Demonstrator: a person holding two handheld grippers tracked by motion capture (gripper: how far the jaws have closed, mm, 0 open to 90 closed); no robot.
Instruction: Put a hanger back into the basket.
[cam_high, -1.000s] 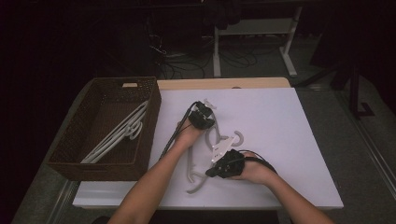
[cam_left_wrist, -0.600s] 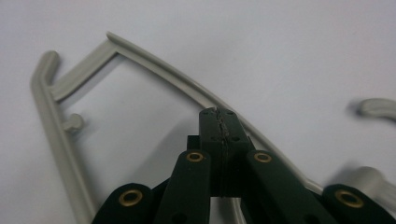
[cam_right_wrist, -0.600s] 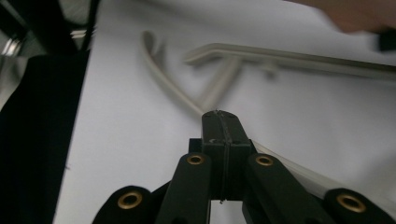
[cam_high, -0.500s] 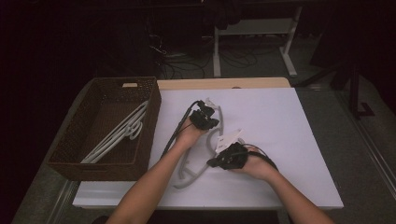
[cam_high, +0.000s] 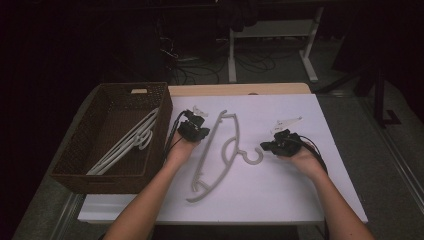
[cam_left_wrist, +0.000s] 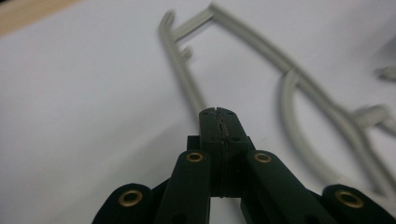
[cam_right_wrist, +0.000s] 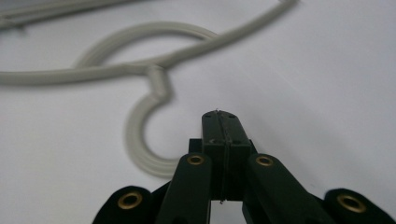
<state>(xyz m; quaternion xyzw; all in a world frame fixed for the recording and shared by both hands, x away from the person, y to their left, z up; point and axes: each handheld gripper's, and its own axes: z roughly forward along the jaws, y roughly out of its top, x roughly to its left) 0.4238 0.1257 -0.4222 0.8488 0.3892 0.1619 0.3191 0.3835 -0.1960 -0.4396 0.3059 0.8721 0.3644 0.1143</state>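
- Left hand-held gripper (cam_high: 196, 121) and right hand-held gripper (cam_high: 279, 138): jaws pressed together, empty.
- I'd open both before gripping the hanger (cam_high: 220, 150) for the basket (cam_high: 112, 172).

Dark room; white desk legs (cam_high: 232, 60) & cables on grey floor (cam_high: 280, 65).

No readable text, labels, brands or numbers are showing anywhere. The pale tag on the basket (cam_high: 139, 91) rim is too small and dim to read.
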